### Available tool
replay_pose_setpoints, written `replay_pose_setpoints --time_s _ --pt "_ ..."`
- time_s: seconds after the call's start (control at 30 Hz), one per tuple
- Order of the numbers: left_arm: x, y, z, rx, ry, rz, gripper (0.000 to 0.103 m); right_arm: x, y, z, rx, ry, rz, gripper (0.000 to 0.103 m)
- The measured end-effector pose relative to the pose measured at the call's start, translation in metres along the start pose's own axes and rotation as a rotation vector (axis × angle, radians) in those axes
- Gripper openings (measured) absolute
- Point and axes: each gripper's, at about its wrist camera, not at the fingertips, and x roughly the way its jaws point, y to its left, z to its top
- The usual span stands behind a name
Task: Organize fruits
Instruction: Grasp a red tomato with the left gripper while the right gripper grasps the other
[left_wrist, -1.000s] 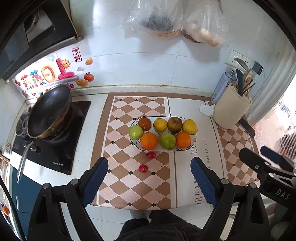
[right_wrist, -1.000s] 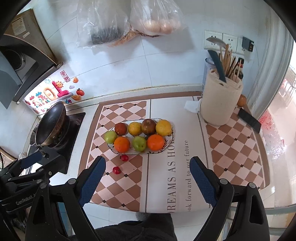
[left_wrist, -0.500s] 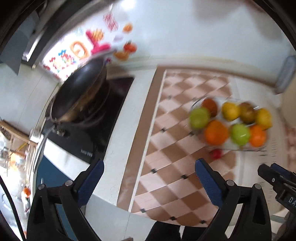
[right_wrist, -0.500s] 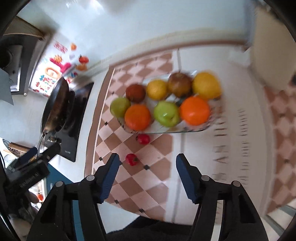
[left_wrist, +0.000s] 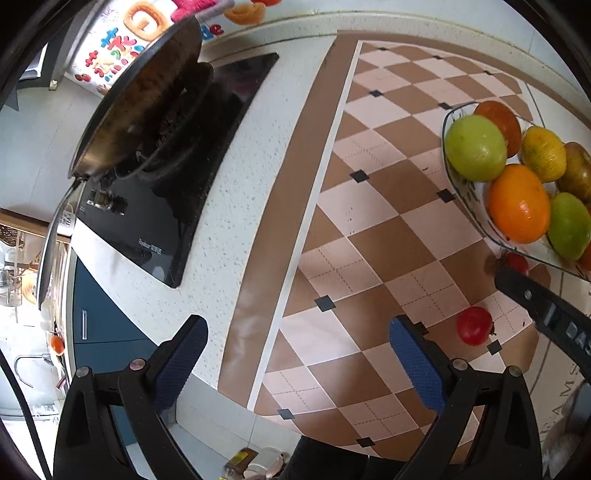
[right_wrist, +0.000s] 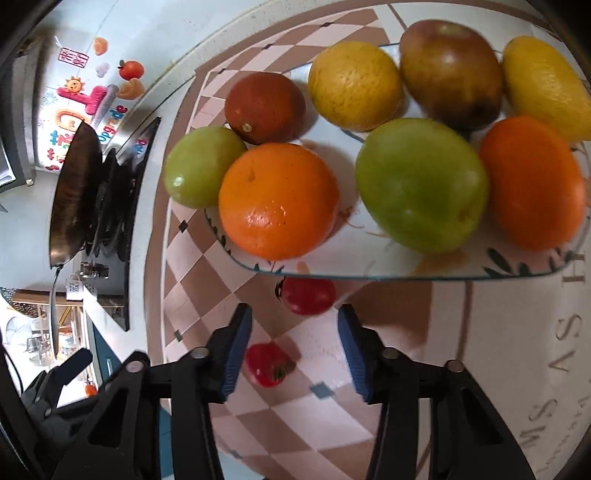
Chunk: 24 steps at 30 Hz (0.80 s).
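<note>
2 tomatoes (right_wrist: 269, 363) beside fruit plate (right_wrist: 406, 271)

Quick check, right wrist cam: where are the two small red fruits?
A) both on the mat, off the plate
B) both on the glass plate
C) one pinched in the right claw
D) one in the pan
A: both small red fruits lie on the checkered mat in front of the glass plate's near rim, and the right claw is open above them, gripping nothing.
</note>
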Motion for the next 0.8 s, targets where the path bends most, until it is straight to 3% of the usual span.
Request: replay_pose_setpoints --time_s 0.1,0.23,0.5,0.6,0.73,0.8 --pt "0.007 -0.003 0.003 0.003 0.03 -0.021 0.101 0.004 0.005 0.002 -0.029 -0.022 -0.032 0.033" --pt "0.011 -0.012 0.008 0.023 0.053 -0.087 0.1 -0.006 0.003 0.001 -0.062 -0.029 -0.042 0.033" --pt "0.01 -0.068 0.01 0.163 0.081 -0.327 0.099 -0.062 -0.046 -0.03 -0.041 -0.038 -0.075 0.033" --pt "0.013 -0.091 0.008 0.213 0.103 -0.371 0.078 -0.072 -0.066 -0.04 -0.008 -0.041 -0.096 0.033" --pt "0.019 -0.112 0.006 0.27 0.119 -0.387 0.039 -0.082 -0.086 -0.05 0.036 -0.047 -0.102 0.033" --pt "0.022 -0.118 0.004 0.286 0.131 -0.39 0.031 -0.086 -0.091 -0.053 0.049 -0.056 -0.107 0.033"
